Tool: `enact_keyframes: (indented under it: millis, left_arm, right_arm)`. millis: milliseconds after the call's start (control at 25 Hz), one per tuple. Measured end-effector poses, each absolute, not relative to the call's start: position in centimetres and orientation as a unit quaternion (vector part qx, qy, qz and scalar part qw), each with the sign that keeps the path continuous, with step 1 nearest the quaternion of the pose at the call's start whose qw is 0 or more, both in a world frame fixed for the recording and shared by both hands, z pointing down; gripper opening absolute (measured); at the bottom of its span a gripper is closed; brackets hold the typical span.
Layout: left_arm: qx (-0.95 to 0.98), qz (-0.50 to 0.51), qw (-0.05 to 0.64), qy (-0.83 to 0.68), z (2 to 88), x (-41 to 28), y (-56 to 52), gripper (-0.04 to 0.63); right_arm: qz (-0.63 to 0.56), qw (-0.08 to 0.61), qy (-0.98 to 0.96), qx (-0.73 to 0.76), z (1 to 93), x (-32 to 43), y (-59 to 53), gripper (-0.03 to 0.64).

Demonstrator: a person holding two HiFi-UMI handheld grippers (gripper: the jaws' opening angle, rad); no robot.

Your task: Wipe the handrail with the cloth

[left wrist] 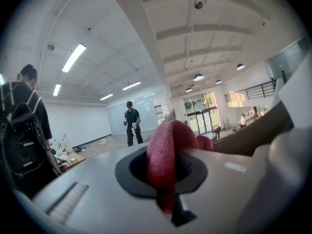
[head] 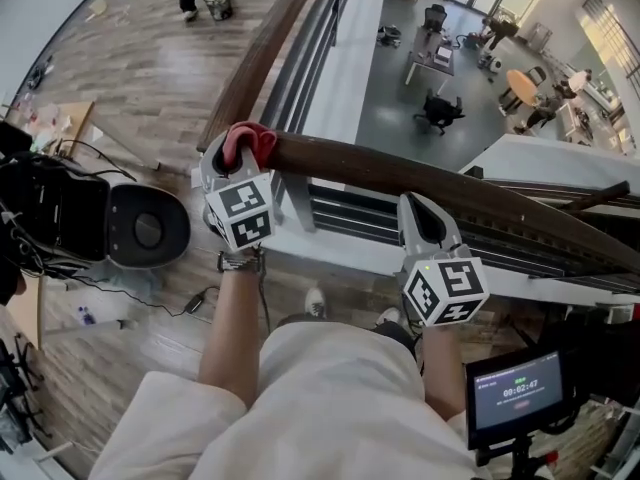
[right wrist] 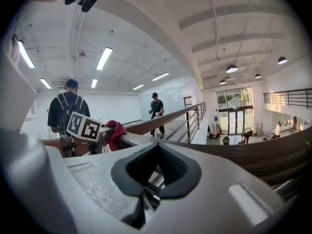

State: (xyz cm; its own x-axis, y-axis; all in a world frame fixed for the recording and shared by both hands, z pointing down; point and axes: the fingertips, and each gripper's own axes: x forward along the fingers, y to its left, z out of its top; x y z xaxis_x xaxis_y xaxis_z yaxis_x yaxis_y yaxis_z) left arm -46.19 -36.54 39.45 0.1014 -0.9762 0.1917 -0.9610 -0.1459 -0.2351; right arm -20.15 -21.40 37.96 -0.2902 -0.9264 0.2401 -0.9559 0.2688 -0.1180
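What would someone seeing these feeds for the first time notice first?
The red cloth stands out first, pinched in the left gripper at the corner of the dark wooden handrail, centre left in the head view. Next comes the open drop beyond the rail to a lower floor with chairs and people, top right. The right gripper holds nothing and sits close by the handrail's near side, right of centre.
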Motion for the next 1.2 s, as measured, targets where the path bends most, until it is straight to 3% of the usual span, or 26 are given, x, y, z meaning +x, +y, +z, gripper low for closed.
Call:
enact_keyframes:
  millis: [1200]
  left_arm:
    - [-0.76,-0.202,0.048,0.616,41.5,-37.5,-33.7,0.029]
  right_arm:
    - [0.113,0.056,-0.786,0.605,37.6,-14.4,-21.7,0.003]
